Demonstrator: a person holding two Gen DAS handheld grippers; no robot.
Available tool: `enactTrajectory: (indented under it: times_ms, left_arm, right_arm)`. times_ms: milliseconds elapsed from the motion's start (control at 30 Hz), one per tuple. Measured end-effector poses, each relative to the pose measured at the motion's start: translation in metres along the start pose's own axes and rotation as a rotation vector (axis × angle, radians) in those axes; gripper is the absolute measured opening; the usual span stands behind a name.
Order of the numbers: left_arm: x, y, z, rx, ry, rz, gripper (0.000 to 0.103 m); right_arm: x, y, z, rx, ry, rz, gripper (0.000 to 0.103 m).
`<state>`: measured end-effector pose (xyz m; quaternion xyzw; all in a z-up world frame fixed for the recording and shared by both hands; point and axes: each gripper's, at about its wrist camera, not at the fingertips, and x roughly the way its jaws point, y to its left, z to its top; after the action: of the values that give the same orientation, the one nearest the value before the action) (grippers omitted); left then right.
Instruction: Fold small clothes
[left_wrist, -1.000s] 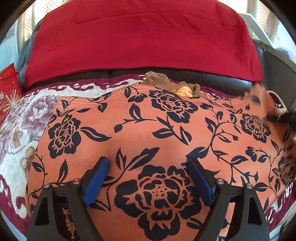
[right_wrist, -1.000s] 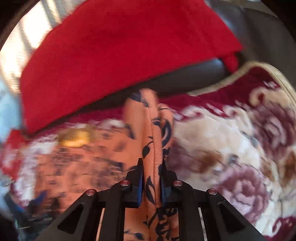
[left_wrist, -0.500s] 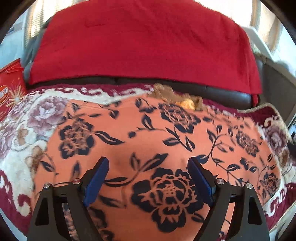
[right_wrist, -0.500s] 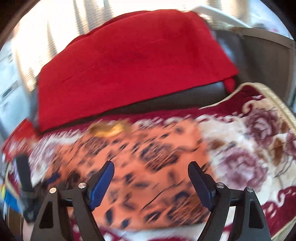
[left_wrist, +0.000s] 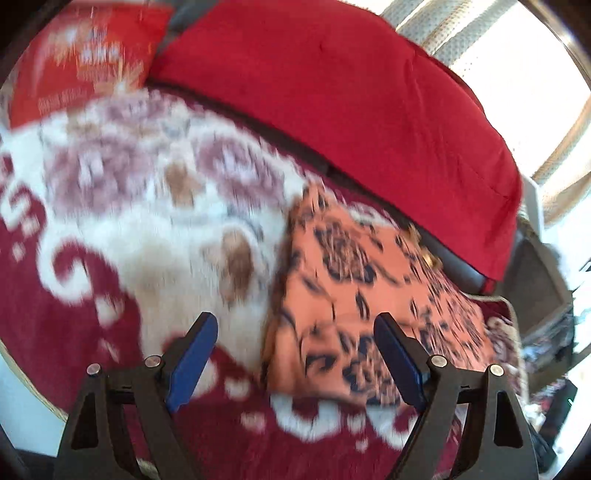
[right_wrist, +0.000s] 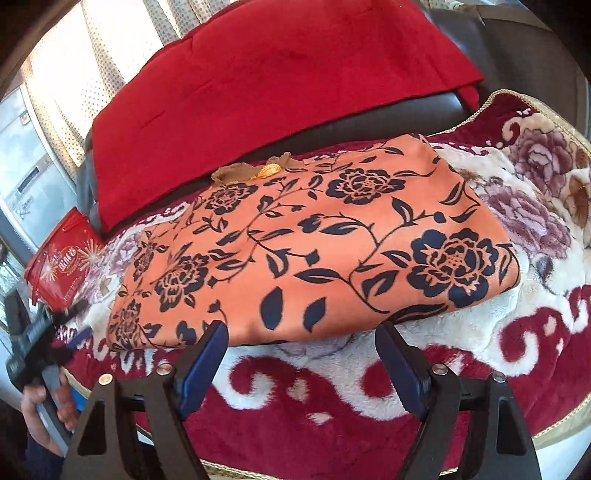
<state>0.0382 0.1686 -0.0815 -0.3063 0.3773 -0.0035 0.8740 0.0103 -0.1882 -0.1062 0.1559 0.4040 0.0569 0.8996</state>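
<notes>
Right gripper (right_wrist: 301, 354): jaws have just been opening and now stand wide apart, nothing between the blue pads. Orange floral garment (right_wrist: 314, 251) lies folded flat on the plush red-and-white blanket (right_wrist: 332, 384); its near edge sits just beyond the fingertips, not touching them. Left gripper (left_wrist: 295, 350): jaws wide, holding nothing; view blurred. Garment's left edge lies between and ahead of its fingers, mostly toward the right finger. Red cushion (right_wrist: 280, 66) lies beyond the garment.
</notes>
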Motion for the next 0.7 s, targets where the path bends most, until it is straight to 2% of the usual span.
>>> enactTrajectory:
  times_ms: [67, 167, 200, 233, 267, 300, 367, 400, 433, 500, 533, 567, 633, 667, 700]
  left_arm:
    - [0.007, 0.003, -0.008, -0.008, 0.062, -0.059, 0.086]
    - [0.021, 0.005, -0.013, -0.015, 0.127, -0.082, 0.086]
    - [0.027, 0.004, -0.013, -0.028, 0.139, -0.086, 0.083]
    - [0.034, 0.004, -0.013, -0.044, 0.164, -0.101, 0.064]
    - [0.039, 0.004, -0.013, -0.051, 0.185, -0.095, 0.051]
    - [0.045, 0.004, -0.013, -0.050, 0.204, -0.063, 0.030]
    - [0.048, 0.007, -0.015, -0.070, 0.220, -0.051, 0.022]
    - [0.043, 0.003, -0.014, -0.056, 0.193, -0.031, 0.014]
    - [0.034, -0.004, -0.013, -0.010, 0.140, -0.001, 0.012]
    - [0.004, -0.034, -0.013, 0.160, -0.043, 0.082, 0.010]
    - [0.000, -0.043, -0.014, 0.208, -0.076, 0.099, 0.010]
    - [0.009, -0.046, -0.016, 0.226, -0.040, 0.117, 0.010]
    - [0.046, -0.031, -0.024, 0.160, 0.119, 0.182, 0.013]
    - [0.056, -0.024, -0.026, 0.125, 0.171, 0.180, 0.014]
    - [0.053, -0.024, -0.024, 0.111, 0.160, 0.176, 0.015]
  right_arm:
    - [0.006, 0.005, 0.001, -0.009, 0.001, 0.006, 0.084]
    - [0.007, 0.013, 0.002, -0.026, 0.010, 0.007, 0.084]
    - [0.009, 0.014, 0.001, -0.028, 0.014, 0.007, 0.084]
    - [0.009, 0.015, 0.001, -0.028, 0.016, 0.005, 0.084]
    - [0.010, 0.016, 0.001, -0.028, 0.018, 0.003, 0.084]
    - [0.011, 0.016, 0.001, -0.027, 0.022, 0.001, 0.084]
    - [0.014, 0.016, 0.002, -0.027, 0.029, -0.006, 0.084]
    - [0.014, 0.016, 0.003, -0.025, 0.033, -0.011, 0.084]
    - [0.014, 0.017, 0.005, -0.024, 0.033, -0.016, 0.084]
    - [0.009, 0.020, 0.010, -0.033, 0.018, -0.014, 0.084]
    - [0.006, 0.022, 0.013, -0.046, 0.005, -0.013, 0.084]
    - [0.004, 0.024, 0.016, -0.062, -0.008, -0.016, 0.084]
    - [0.006, 0.027, 0.022, -0.089, -0.020, -0.028, 0.084]
    - [0.010, 0.027, 0.025, -0.091, -0.014, -0.032, 0.084]
    - [0.015, 0.026, 0.028, -0.086, -0.002, -0.034, 0.084]
